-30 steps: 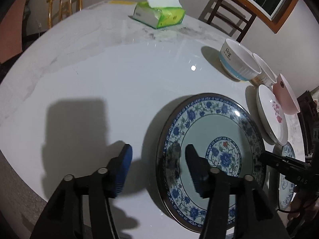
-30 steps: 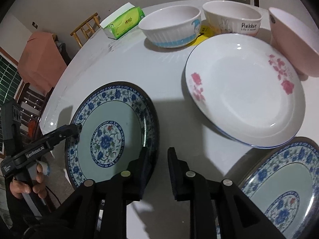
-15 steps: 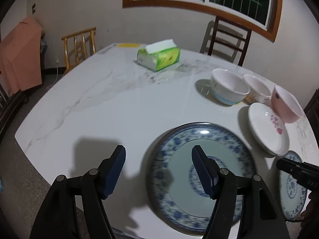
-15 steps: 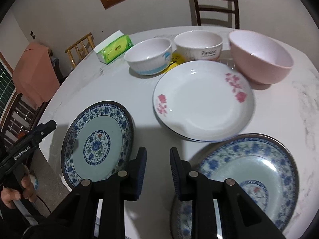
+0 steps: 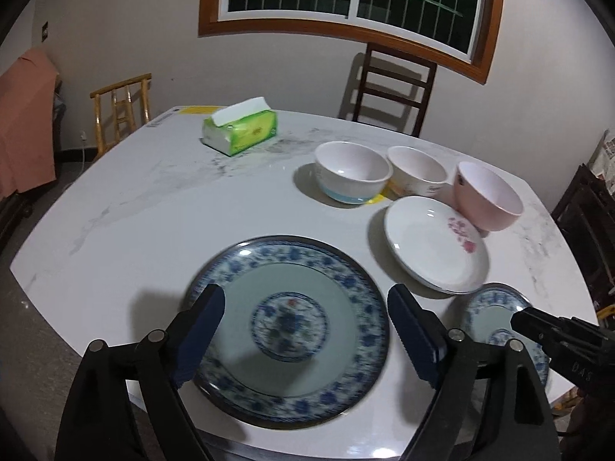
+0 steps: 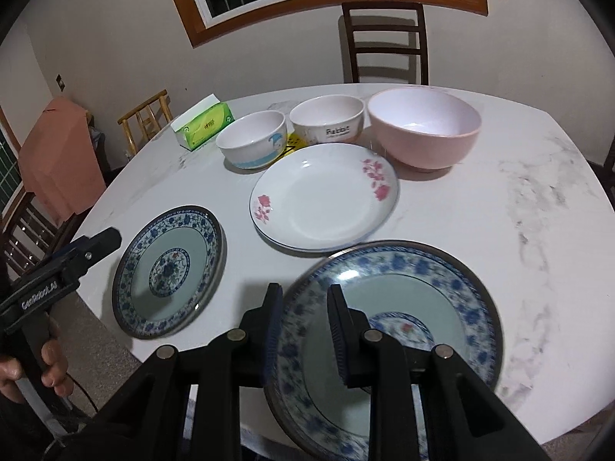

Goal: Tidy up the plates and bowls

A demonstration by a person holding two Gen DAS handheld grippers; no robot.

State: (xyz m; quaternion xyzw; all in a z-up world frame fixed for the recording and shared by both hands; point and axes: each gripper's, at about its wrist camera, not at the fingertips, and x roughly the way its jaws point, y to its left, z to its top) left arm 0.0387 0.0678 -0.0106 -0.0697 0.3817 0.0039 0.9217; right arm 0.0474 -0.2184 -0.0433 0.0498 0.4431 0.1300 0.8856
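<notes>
In the left wrist view, the left gripper (image 5: 301, 309) is hovering with its blue-padded fingers spread wide, holding nothing, above a round blue-and-white floral porcelain plate (image 5: 286, 324) lying near the front edge of the white marble-patterned table (image 5: 153, 211). Just beyond to the right, a white shallow plate with pink flowers (image 5: 434, 246) is sitting in front of a pink bowl (image 5: 486, 196). Two white bowls, one with a blue band (image 5: 351, 176) and one plain-looking (image 5: 417, 171), are standing side by side behind it. A green tissue pack (image 5: 240, 130) is resting farther back.

In the right wrist view, the right gripper (image 6: 303, 315) is straddling the left rim of a second blue-and-white floral plate (image 6: 384, 345), its fingers parted with a narrow gap; whether they are touching the rim, I cannot tell. The first floral plate is lying to the left, apart from it, near the left gripper's tip.
</notes>
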